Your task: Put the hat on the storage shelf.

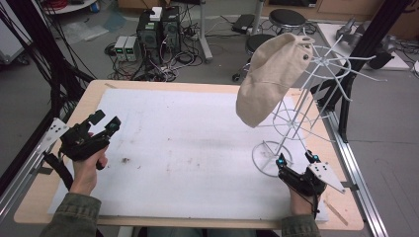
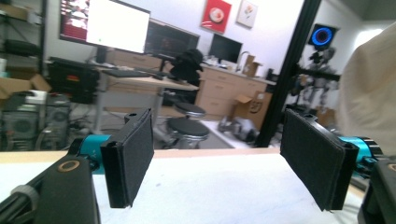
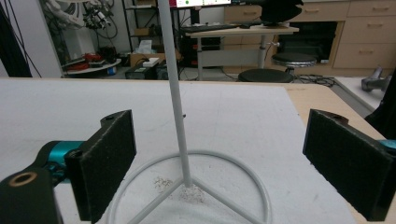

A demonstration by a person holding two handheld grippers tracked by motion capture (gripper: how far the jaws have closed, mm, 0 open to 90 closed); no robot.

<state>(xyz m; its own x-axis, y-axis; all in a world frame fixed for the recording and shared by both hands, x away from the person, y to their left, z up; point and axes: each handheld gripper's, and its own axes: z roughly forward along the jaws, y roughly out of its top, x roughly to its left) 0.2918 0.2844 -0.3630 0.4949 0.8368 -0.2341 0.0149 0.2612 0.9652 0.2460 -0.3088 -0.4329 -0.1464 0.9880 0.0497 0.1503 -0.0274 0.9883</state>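
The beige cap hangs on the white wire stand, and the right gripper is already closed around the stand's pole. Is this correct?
Not quite. The beige cap does hang on the white wire stand, but the right gripper is open: in the right gripper view its jaws stand wide apart on either side of the pole, not touching it.

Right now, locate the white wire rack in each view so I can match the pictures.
High view: the white wire rack stands at the table's right side, the beige cap hanging on it, the right gripper just short of its ring base.
Left gripper view: I cannot make out the rack; the cap shows at the right edge.
Right gripper view: its pole and ring base stand centred between the open jaws.
Shared landmark: the white mat.
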